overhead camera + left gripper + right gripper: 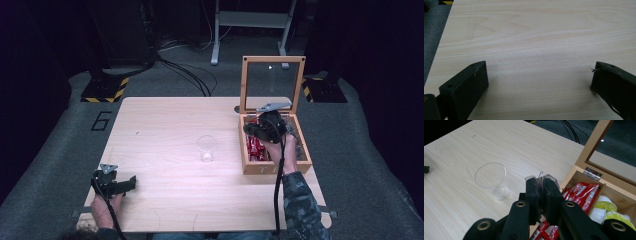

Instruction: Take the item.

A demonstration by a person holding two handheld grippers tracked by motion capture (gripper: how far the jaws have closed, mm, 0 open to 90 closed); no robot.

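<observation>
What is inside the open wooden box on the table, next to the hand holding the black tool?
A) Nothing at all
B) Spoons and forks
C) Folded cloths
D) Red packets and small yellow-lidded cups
D: in the right gripper view the wooden box holds red packets in one compartment and small yellow-lidded cups in the next one.

The left gripper (131,181) lies low near the table's (165,125) front left corner, its jaws spread wide apart with nothing between them. The right gripper (541,181) hangs by the table's right edge, forearm stretched forward, jaws pinched together on a small clear thing (hard to identify).
</observation>
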